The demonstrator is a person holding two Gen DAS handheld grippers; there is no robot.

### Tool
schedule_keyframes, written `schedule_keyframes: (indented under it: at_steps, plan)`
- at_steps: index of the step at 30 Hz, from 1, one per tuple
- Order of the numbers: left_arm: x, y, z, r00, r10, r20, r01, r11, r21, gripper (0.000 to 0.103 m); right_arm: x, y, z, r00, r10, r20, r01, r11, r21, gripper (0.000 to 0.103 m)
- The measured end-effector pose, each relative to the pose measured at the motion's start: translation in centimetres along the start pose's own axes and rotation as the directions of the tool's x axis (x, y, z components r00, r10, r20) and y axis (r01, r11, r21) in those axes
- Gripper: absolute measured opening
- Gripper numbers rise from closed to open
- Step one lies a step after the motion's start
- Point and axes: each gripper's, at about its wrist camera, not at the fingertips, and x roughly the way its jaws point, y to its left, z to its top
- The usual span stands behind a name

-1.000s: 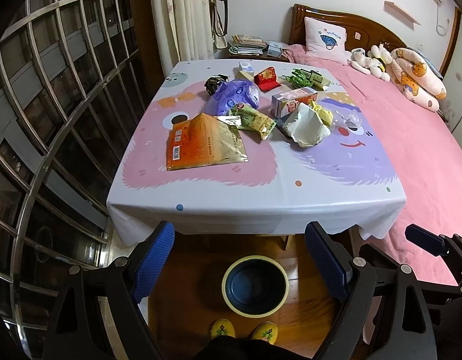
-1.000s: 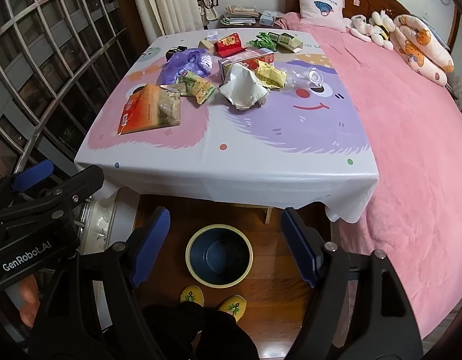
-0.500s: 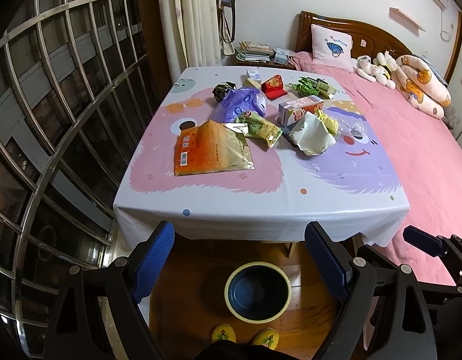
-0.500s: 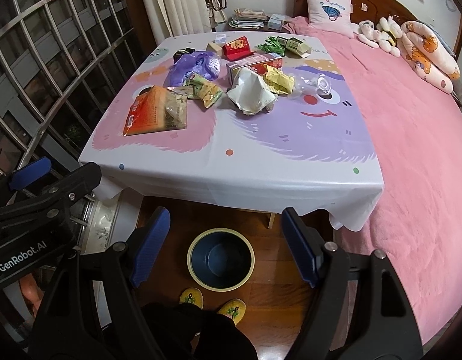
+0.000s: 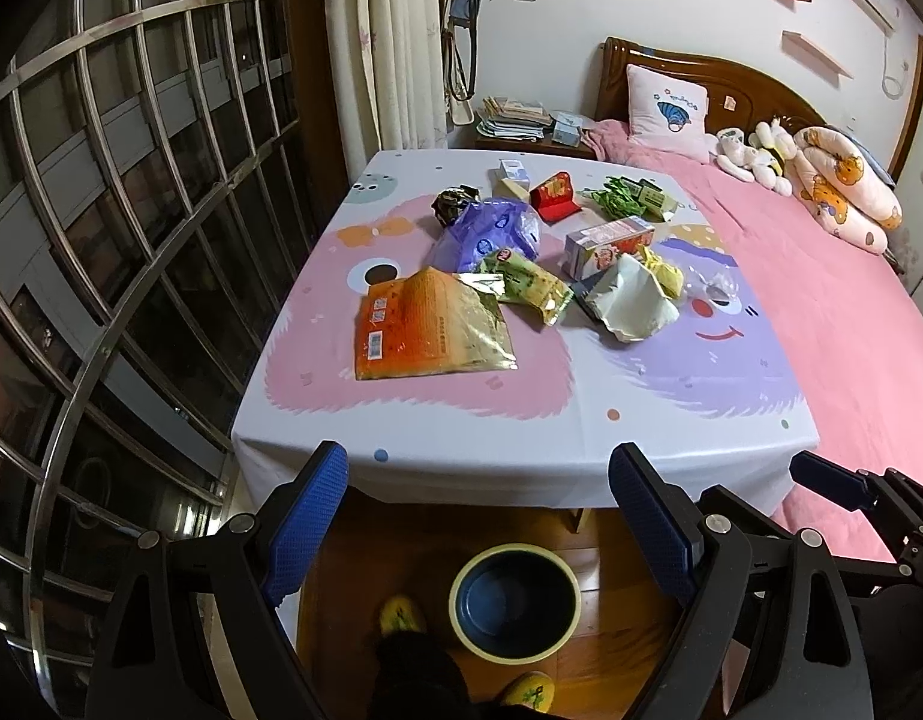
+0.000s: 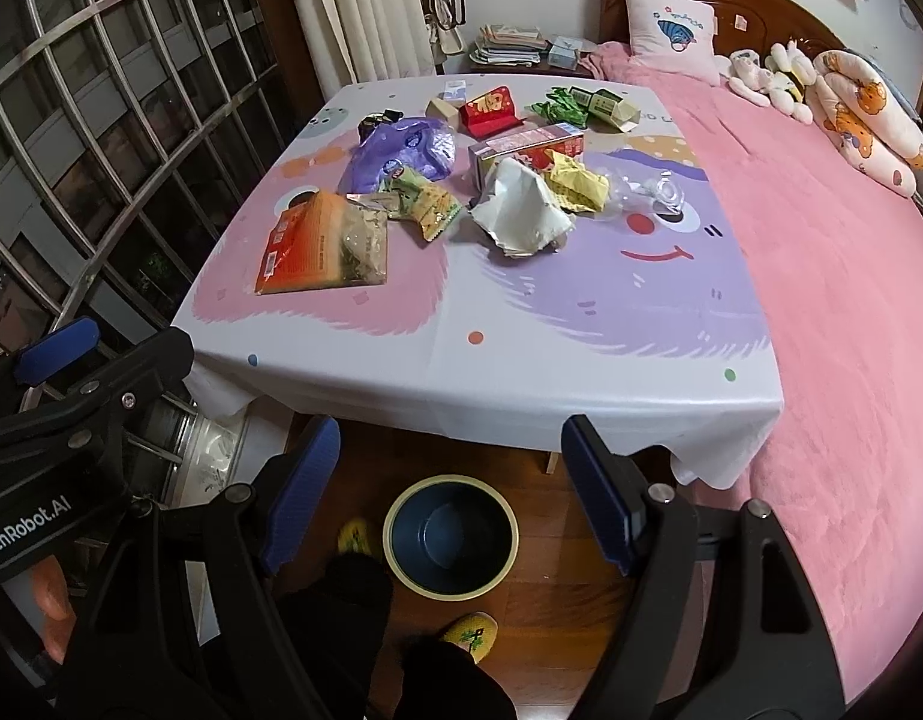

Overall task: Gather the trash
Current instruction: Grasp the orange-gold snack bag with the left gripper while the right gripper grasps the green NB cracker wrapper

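Trash lies across a cloth-covered table [image 5: 521, 432]: an orange snack bag [image 5: 425, 330], a purple plastic bag [image 5: 491, 234], a green-yellow wrapper [image 5: 527, 285], crumpled white paper [image 5: 632, 303], a pink carton [image 5: 608, 243] and a red packet [image 5: 554, 195]. A dark blue bin [image 5: 514, 600] with a cream rim stands on the floor in front of the table. My left gripper [image 5: 476, 480] is open and empty, short of the table's near edge and above the bin. My right gripper [image 6: 452, 438] is likewise open and empty over the bin [image 6: 450, 537].
A pink bed [image 6: 821, 240] with soft toys adjoins the table's right side. A barred window [image 5: 101, 240] runs along the left. The person's feet in yellow slippers [image 6: 468, 636] stand by the bin. A pale canister [image 6: 203, 450] sits under the table's left corner.
The table sits a little lower and closer in both views; the right gripper has edged toward it. Both pairs of jaws stay as wide as before, holding nothing.
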Motion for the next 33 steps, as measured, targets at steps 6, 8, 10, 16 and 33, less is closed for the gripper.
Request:
schedule_keyframes:
  at_steps: [6, 8, 10, 16, 33]
  plan:
    - [2.8, 2.1, 2.5, 1.0, -0.018, -0.013, 0.018, 1.0, -0.008, 0.09, 2.6, 1.0, 2.7, 1.0, -0.009, -0.016, 0.009, 1.0, 0.006, 0.075]
    - [4.1, 3.0, 3.7, 0.999, -0.027, -0.022, 0.027, 1.0, -0.012, 0.09, 3.5, 1.5, 3.6, 1.0, -0.015, -0.021, 0.015, 1.0, 0.007, 0.074]
    - [5.6, 4.0, 4.9, 0.998, -0.043, -0.042, 0.042, 0.999, -0.016, 0.09, 4.7, 2.1, 4.7, 0.999, -0.019, -0.032, 0.019, 1.0, 0.014, 0.074]
    - [10.8, 7.6, 9.0, 0.99, -0.059, -0.128, 0.061, 0.998, 0.009, 0.09, 9.5, 3.5, 8.4, 0.996, 0.002, -0.086, 0.004, 0.997, 0.076, 0.074]
    - [28.4, 12.5, 17.5, 0.936, -0.145, -0.32, 0.252, 0.911, 0.326, 0.09, 24.3, 8.0, 12.6, 0.97, 0.005, -0.245, 0.045, 0.979, 0.197, 0.046]
